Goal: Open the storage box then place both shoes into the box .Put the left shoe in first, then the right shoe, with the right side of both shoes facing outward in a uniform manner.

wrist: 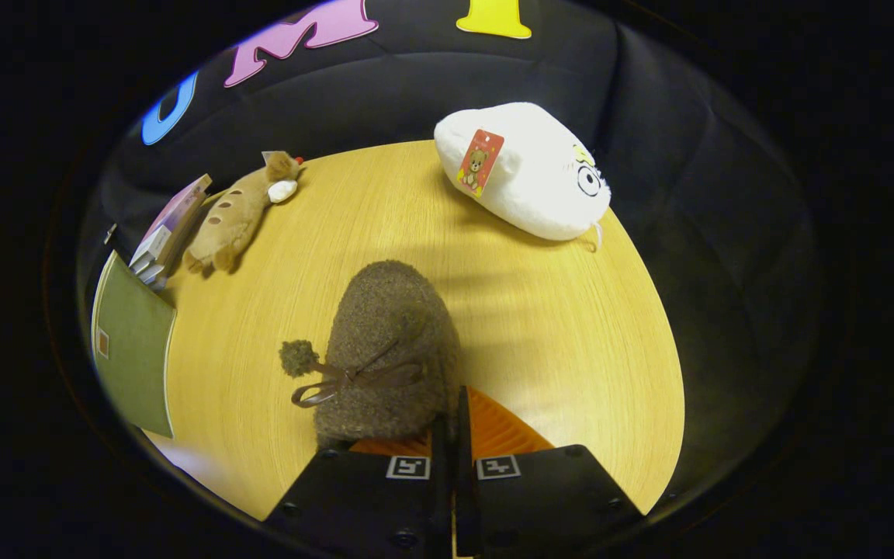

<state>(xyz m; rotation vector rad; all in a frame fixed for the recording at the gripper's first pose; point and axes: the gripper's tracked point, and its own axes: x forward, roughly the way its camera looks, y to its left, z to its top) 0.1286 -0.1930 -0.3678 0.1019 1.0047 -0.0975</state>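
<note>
A brown fuzzy shoe [385, 341] with a ribbon bow and a pom-pom points away from me, toe toward the far side of the wooden table [571, 334]. Its orange lining [497, 431] shows at the heel opening, right by my fingers. My gripper [453, 427] is shut, its two fingers pressed together on the right rim of the shoe's opening. Whether the shoe's sole rests on the table or hangs just above it I cannot tell.
A white plush toy [524, 171] with a red tag lies at the table's far right edge. A brown plush dog [233, 217] lies at the far left, beside a stack of books [168, 233] and a green folder [133, 341].
</note>
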